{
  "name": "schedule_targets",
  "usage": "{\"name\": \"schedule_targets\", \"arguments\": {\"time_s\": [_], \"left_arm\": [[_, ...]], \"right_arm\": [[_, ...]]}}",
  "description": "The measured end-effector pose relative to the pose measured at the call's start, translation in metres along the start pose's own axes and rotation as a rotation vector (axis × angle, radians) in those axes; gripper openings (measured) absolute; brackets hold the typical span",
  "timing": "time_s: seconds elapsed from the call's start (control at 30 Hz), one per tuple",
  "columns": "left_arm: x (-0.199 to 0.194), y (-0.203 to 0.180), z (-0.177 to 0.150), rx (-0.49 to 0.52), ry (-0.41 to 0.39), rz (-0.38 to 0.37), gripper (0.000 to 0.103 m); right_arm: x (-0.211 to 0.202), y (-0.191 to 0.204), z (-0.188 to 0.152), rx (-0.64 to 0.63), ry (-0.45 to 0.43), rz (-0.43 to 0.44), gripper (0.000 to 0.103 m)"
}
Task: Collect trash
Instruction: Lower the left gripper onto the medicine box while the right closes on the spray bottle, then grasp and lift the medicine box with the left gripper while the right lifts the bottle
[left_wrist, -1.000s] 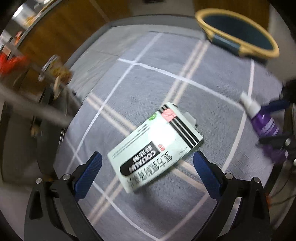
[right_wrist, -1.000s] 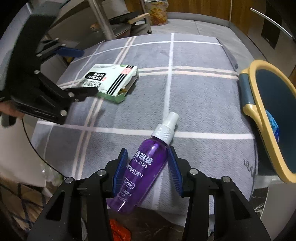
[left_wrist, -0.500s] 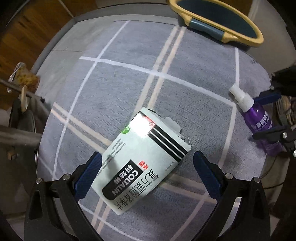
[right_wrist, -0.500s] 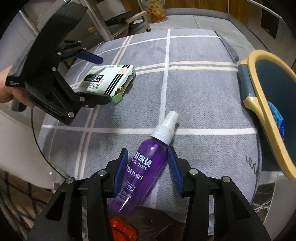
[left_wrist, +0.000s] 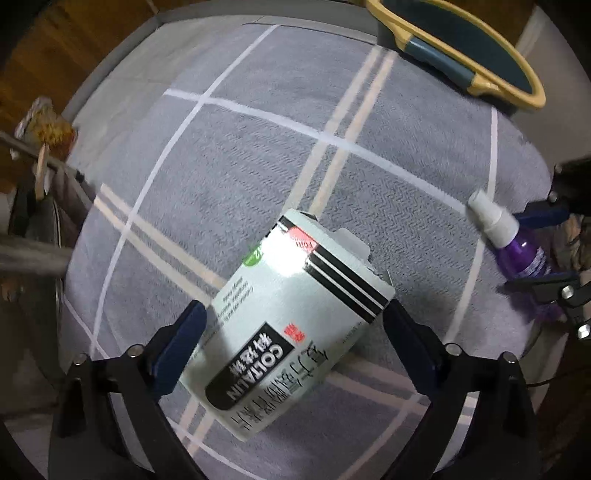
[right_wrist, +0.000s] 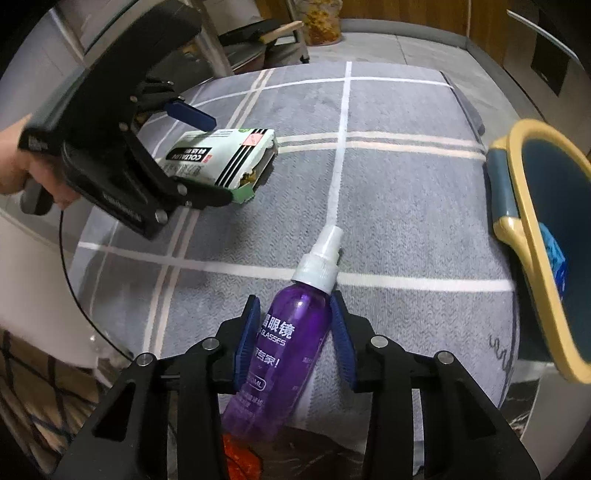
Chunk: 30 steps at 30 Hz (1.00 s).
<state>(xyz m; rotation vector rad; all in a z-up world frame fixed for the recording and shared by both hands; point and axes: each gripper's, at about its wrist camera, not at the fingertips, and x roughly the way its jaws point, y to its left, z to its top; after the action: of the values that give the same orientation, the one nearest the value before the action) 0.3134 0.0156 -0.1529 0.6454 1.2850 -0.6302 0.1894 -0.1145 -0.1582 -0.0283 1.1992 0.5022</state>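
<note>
A white and green COLTALIN carton (left_wrist: 295, 317) lies flat on the grey plaid cloth (left_wrist: 236, 155). My left gripper (left_wrist: 291, 336) is open, its blue pads on either side of the carton, not pressing it. The carton also shows in the right wrist view (right_wrist: 221, 158) under the left gripper (right_wrist: 199, 155). A purple spray bottle (right_wrist: 288, 350) lies on the cloth between the pads of my right gripper (right_wrist: 295, 343). The pads are close on both sides, a slight gap showing at the right. The bottle also shows in the left wrist view (left_wrist: 517, 247).
A blue bin with a yellow rim (right_wrist: 535, 236) stands at the right edge of the cloth, something blue inside it; it also shows in the left wrist view (left_wrist: 461, 55). A snack bag (right_wrist: 321, 18) and metal legs stand beyond the far edge.
My left gripper has moved forward and down over the carton, so its pads now flank it. The right gripper stays around the bottle, pads slightly closer.
</note>
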Motion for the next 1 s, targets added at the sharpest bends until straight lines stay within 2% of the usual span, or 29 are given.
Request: {"name": "schedule_targets", "arguments": {"time_s": [0.1,0.27,0.33,0.57,0.73,0.83,0.87,0.9,1.0], "left_arm": [[-0.002,0.007,0.0,-0.041,0.017,-0.02,0.086],[0.0,0.012,-0.001,-0.096,0.038,-0.014,0.085],[0.001,0.009,-0.001,-0.083,0.048,0.007,0.085],[0.01,-0.01,0.003,0.017,0.066,0.086,0.096],[0.009,-0.004,0.005,-0.031,0.042,0.078,0.094],[0.007,0.01,0.009,-0.103,0.018,0.097,0.073],[0.005,0.016,0.008,-0.135,0.016,0.066,0.055],[0.004,0.019,0.005,-0.168,0.013,0.013,0.04],[0.004,0.024,0.002,-0.198,0.003,-0.007,0.036]], "right_arm": [[0.0,0.004,0.001,-0.037,-0.002,-0.008,0.04],[-0.002,0.009,0.0,-0.092,-0.005,-0.019,0.04],[-0.003,0.01,-0.002,-0.101,0.001,-0.02,0.04],[-0.003,0.007,-0.004,-0.093,0.014,-0.022,0.04],[-0.002,0.007,-0.004,-0.088,0.02,-0.018,0.04],[0.0,0.004,-0.003,-0.078,0.028,-0.012,0.039],[0.0,0.004,-0.003,-0.075,0.027,-0.006,0.039],[0.001,0.003,-0.002,-0.075,0.025,-0.005,0.039],[0.0,0.003,-0.002,-0.079,0.019,-0.003,0.038]]}}
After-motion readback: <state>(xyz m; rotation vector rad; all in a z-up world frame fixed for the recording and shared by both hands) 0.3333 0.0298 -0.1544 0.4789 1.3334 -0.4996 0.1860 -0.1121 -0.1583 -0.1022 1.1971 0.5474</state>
